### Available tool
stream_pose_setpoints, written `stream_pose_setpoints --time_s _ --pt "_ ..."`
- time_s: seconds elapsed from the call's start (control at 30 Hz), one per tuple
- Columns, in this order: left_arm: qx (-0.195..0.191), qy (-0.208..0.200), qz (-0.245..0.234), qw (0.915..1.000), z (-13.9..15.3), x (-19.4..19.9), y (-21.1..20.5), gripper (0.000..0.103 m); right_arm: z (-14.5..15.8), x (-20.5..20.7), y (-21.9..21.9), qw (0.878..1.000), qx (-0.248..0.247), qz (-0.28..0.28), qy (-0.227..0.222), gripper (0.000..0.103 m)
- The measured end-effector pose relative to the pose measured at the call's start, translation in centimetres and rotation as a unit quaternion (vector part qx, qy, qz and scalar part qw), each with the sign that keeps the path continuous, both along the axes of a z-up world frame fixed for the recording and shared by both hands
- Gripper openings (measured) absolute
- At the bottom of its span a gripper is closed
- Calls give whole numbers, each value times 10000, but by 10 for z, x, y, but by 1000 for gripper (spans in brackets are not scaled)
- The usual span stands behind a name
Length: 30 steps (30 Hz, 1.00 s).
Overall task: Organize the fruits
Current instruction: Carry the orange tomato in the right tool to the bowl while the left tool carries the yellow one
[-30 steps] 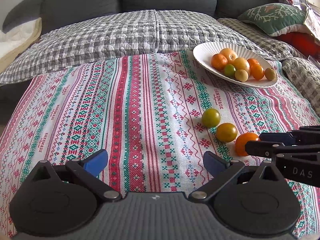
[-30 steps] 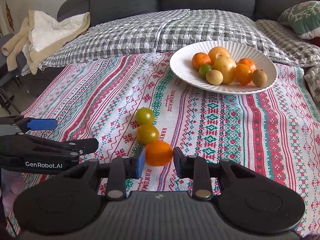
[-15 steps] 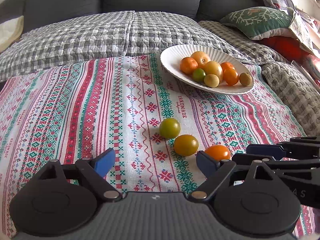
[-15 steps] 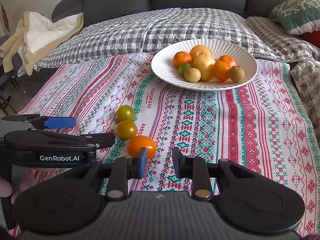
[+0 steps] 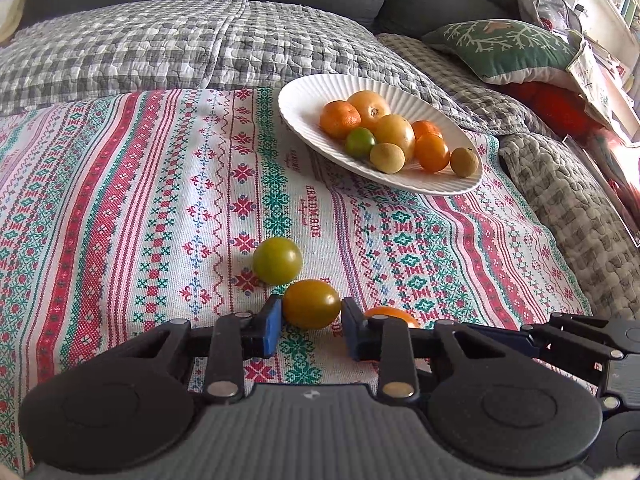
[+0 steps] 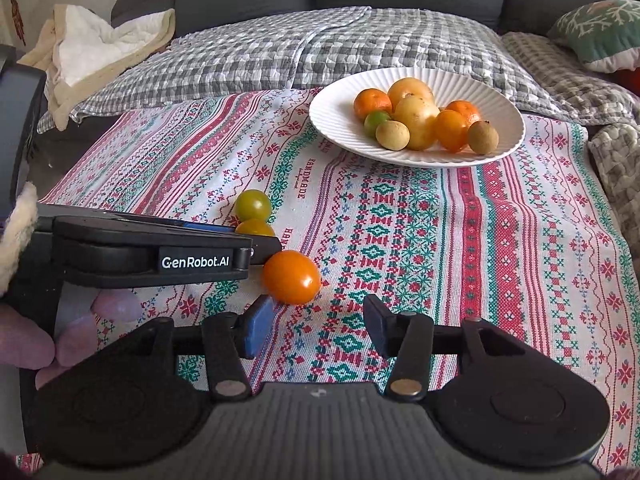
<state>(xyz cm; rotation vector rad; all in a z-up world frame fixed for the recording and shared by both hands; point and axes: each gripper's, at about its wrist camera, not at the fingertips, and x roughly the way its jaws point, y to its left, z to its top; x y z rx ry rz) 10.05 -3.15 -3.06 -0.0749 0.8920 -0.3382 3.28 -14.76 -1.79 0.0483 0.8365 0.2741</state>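
Note:
Three loose fruits lie in a row on the patterned cloth: a green one [image 5: 277,260], a yellow-brown one [image 5: 311,304] and an orange one [image 6: 291,277]. My left gripper [image 5: 308,330] has its jaws closed in around the yellow-brown fruit, pads at its two sides. My right gripper [image 6: 314,326] is open and empty, just behind and right of the orange fruit. A white ribbed plate [image 5: 304,100] at the far right holds several oranges, a lime and small brown fruits; it also shows in the right wrist view [image 6: 336,120].
The patterned cloth [image 5: 120,200] covers a sofa seat with a grey checked quilt [image 5: 160,48] behind. A green cushion [image 5: 504,48] and knitted throw [image 5: 568,200] lie right. A cream blanket [image 6: 92,52] lies far left.
My left gripper moved right and forward and narrowed its jaws around the yellow-brown fruit. My right gripper opened and backed off from the orange fruit, which lies on the cloth.

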Motion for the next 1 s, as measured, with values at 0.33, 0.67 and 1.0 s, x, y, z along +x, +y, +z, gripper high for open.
stream_pose_setpoints --time_s 0.33,0.67,1.0 --pt "318 50 149 9994 7 -6 25 20 -6 11 10 9999 107 -69 32 51" --pt "309 110 183 9993 8 -13 39 20 -8 18 26 9999 68 -107 -33 47" --pt "334 125 128 9993 8 -13 35 20 -6 16 25 10000 37 58 -53 31"
